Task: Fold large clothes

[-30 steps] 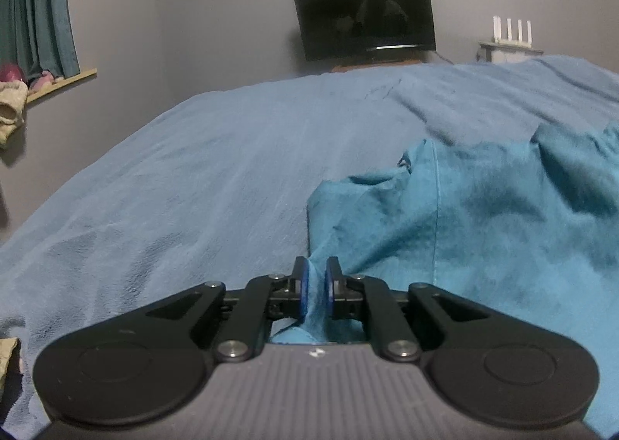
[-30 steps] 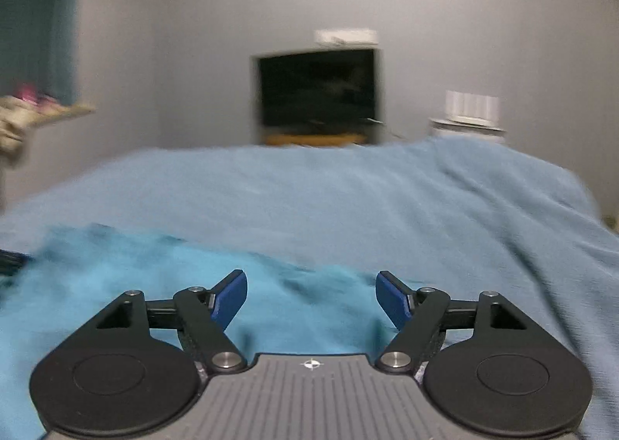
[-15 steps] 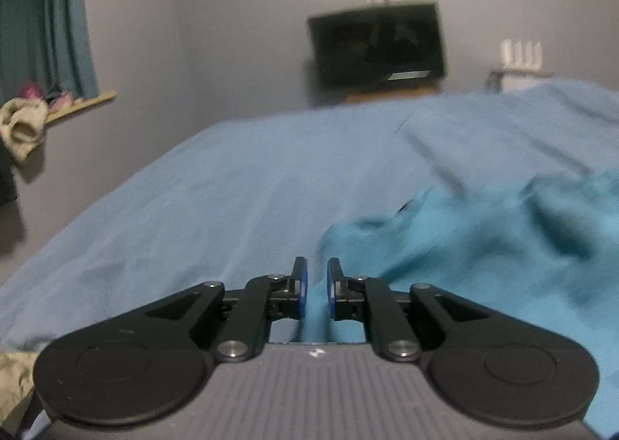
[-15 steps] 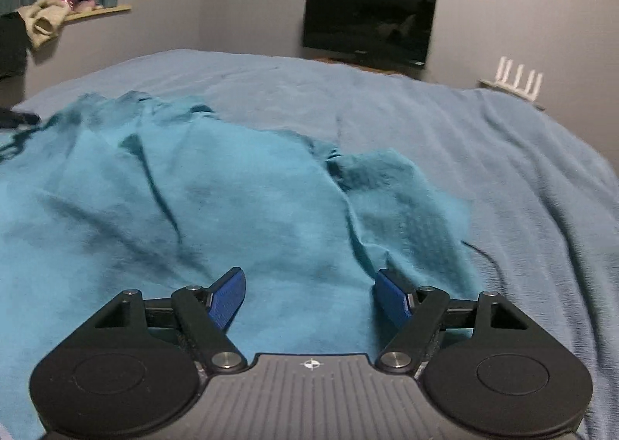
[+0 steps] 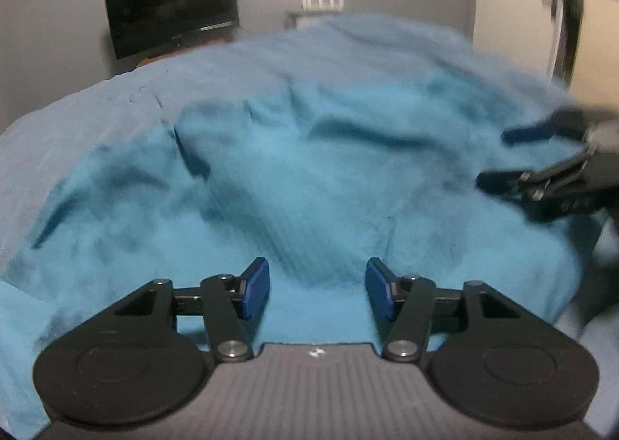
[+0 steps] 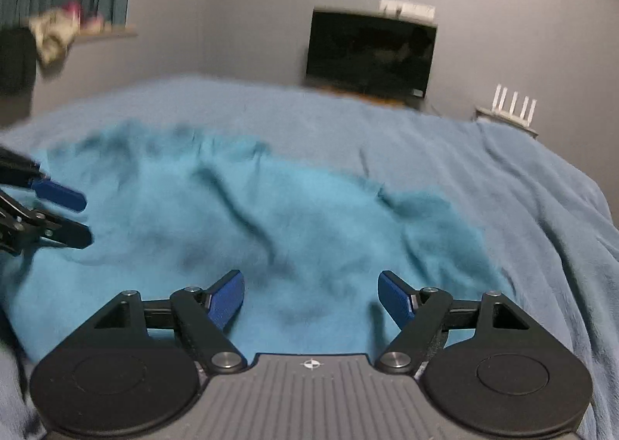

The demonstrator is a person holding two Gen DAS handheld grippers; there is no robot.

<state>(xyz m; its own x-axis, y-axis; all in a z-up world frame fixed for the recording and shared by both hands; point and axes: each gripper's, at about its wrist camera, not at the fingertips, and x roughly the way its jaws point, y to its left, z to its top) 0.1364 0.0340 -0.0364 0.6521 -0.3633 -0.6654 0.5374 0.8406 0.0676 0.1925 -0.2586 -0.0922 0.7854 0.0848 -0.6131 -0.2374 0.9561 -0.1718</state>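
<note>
Both grippers are hanging over the teal garment (image 5: 294, 184), which is lying rumpled and spread across the blue blanket (image 6: 503, 177) on the bed, with no tidy fold showing yet. The left gripper (image 5: 317, 287) has just been opening its jaws and is gaping with only cloth beneath it, nothing pinched, while the right gripper (image 6: 311, 298) is standing wide apart and gripping nothing either. Judging by the creases, nearly all the folding is remaining: edges need grabbing, flattening, then doubling over.
</note>
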